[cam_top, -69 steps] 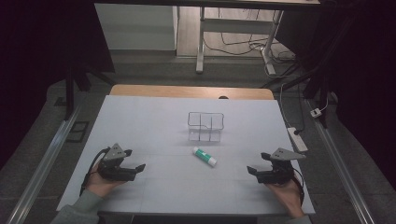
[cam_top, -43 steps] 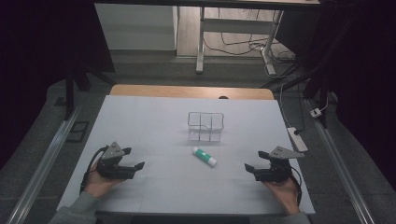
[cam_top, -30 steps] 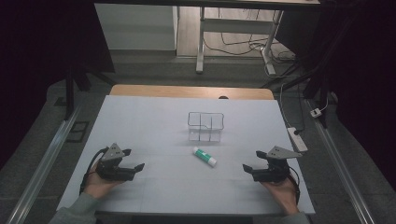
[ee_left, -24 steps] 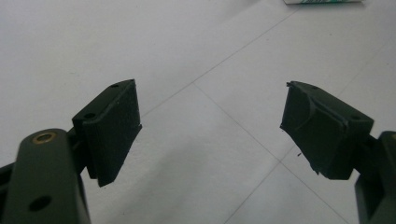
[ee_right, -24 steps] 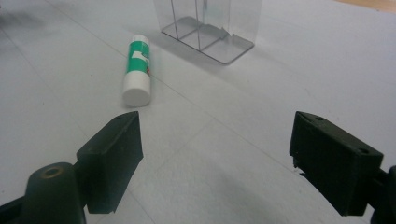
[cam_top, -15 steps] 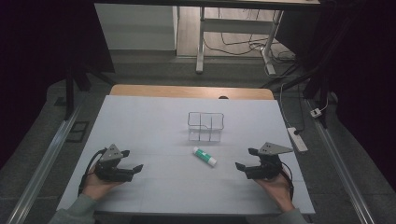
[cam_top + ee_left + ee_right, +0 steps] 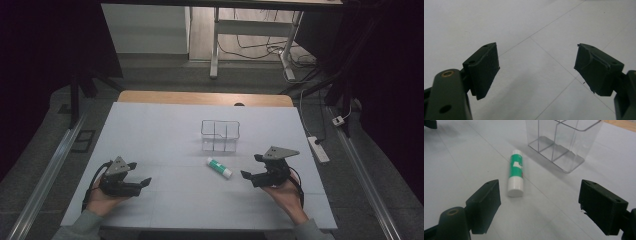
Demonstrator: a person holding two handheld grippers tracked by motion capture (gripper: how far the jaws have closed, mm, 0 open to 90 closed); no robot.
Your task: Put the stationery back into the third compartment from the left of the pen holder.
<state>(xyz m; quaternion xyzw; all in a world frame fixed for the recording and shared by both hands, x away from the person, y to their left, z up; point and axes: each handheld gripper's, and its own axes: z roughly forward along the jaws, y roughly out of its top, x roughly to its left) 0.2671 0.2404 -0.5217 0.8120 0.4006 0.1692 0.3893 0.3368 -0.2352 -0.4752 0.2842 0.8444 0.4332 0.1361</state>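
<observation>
A green and white glue stick [image 7: 219, 167] [image 7: 516, 172] lies on its side on the white table, just in front of a clear plastic organiser [image 7: 220, 135] [image 7: 561, 141] with several compartments. My right gripper [image 7: 254, 168] [image 7: 539, 202] is open, a short way right of the stick, its jaws pointing toward it. In the right gripper view the stick lies ahead, nearer the left jaw. My left gripper [image 7: 139, 174] [image 7: 536, 67] is open at the front left, resting low over bare table with nothing between its jaws.
The white table [image 7: 160, 130] ends at a wooden strip [image 7: 200, 97] at the back. A power strip [image 7: 319, 149] lies on the floor off the right edge. Metal rails [image 7: 47, 175] run along both sides.
My right gripper has moved left and slightly forward toward the glue stick. The left gripper has barely shifted.
</observation>
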